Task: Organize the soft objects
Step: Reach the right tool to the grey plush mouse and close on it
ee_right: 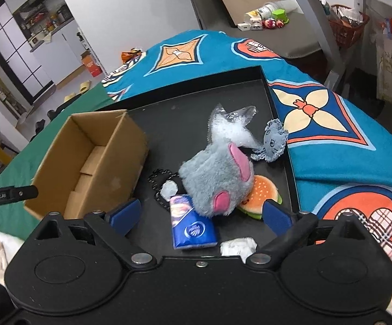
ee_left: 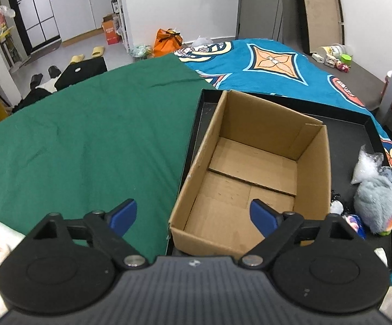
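An empty cardboard box point(ee_left: 250, 168) stands in the left of a black tray point(ee_right: 277, 103); it also shows in the right wrist view point(ee_right: 87, 159). My left gripper point(ee_left: 193, 216) is open and empty, above the box's near left corner. My right gripper point(ee_right: 201, 214) is open and empty, just short of a grey plush mouse point(ee_right: 217, 178), which also shows in the left wrist view point(ee_left: 374, 203). Around the mouse lie a blue tissue pack point(ee_right: 190, 224), a burger toy point(ee_right: 263, 195), a denim octopus toy point(ee_right: 273, 140), a clear bag of stuffing point(ee_right: 231, 127), a black bead chain point(ee_right: 159, 178) and a white wad point(ee_right: 238, 246).
The tray lies on a bed with a green sheet point(ee_left: 87, 135) at left and a blue patterned cover point(ee_right: 345, 140) at right. A grey shelf frame point(ee_right: 320, 27) stands at the right. The left gripper's arm point(ee_right: 6, 193) shows at the left edge of the right wrist view.
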A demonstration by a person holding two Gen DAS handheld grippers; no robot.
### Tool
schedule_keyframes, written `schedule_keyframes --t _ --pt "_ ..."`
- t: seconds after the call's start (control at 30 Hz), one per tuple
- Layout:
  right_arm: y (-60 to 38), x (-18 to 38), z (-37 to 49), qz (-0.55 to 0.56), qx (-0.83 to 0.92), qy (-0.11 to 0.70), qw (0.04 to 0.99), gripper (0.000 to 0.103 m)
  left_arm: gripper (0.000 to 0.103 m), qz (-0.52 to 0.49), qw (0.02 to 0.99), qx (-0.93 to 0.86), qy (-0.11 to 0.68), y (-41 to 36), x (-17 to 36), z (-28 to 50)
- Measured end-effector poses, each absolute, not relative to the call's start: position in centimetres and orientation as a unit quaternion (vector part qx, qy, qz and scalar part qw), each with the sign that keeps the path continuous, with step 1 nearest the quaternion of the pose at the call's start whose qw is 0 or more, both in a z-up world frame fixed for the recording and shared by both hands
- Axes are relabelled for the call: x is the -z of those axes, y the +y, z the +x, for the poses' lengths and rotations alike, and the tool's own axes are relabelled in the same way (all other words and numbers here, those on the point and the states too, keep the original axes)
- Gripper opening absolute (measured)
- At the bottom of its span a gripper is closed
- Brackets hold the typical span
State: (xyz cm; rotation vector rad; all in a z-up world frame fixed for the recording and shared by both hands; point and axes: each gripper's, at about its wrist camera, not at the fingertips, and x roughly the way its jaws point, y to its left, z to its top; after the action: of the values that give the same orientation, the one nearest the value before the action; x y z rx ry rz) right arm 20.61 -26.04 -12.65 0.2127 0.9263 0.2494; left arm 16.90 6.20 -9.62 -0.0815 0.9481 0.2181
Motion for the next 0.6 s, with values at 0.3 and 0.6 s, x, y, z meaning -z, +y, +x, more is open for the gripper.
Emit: schedule_keyframes --t 0.3,0.6 --pt "-25.4 14.5 23.3 0.098 -0.117 0.457 0.876 0.096 0.070 -0.053 0.874 -0.118 0.469 6.8 11.3 18.7" --pt "-24.0 15.6 25.2 0.059 -0.102 0.455 0.883 0.096 0.048 -0.056 0.864 -0.120 0.486 6.3 12.1 19.5"
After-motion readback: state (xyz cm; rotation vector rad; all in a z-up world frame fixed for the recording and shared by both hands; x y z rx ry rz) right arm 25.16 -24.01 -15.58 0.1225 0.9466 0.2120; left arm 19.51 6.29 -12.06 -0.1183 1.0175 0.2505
